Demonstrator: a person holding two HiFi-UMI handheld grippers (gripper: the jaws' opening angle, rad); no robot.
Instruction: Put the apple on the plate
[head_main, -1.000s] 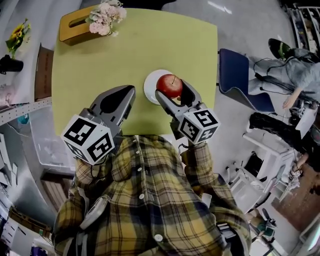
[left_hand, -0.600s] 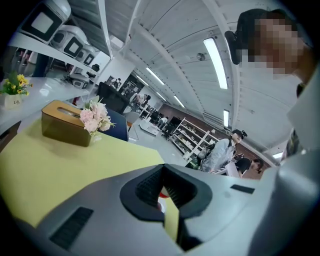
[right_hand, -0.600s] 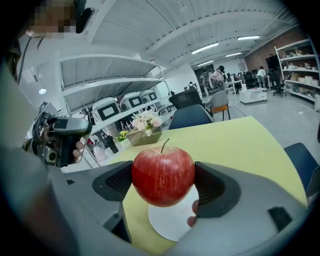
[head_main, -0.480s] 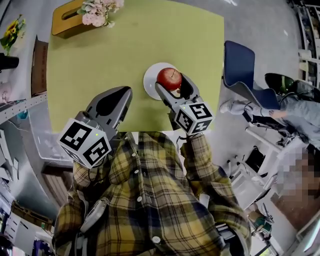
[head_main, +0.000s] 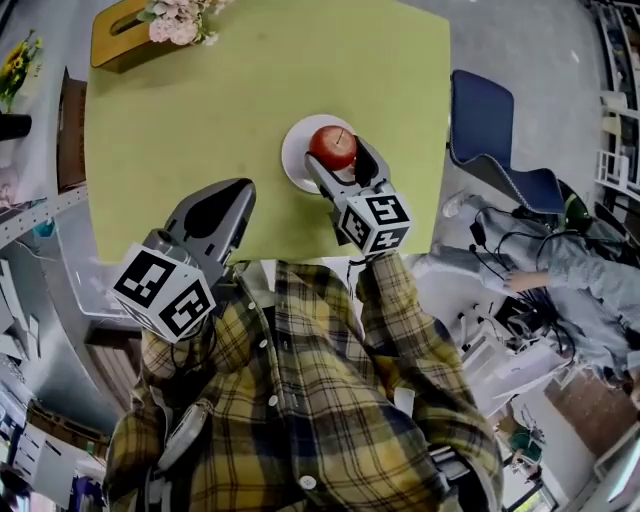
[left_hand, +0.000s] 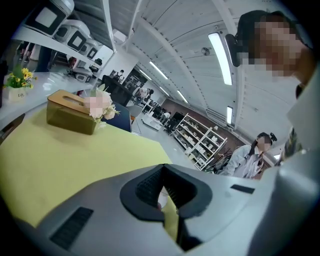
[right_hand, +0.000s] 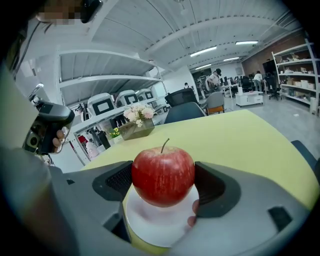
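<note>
The right tool's (right_hand: 164, 179) own view shows it clamping the round red apple (right_hand: 162, 170) over the white round plate (right_hand: 150, 226); lower left overhead, the left tool (head_main: 243, 188) sits closed, empty.

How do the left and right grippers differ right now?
The right gripper is shut on the apple over the plate; the left gripper is shut on nothing. The right gripper reaches farther over the table; the left gripper sits by its near edge. Both share the same grey build.

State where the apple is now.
Head view: the apple is held between the right gripper's jaws, over the plate, toward the table's right side.
</note>
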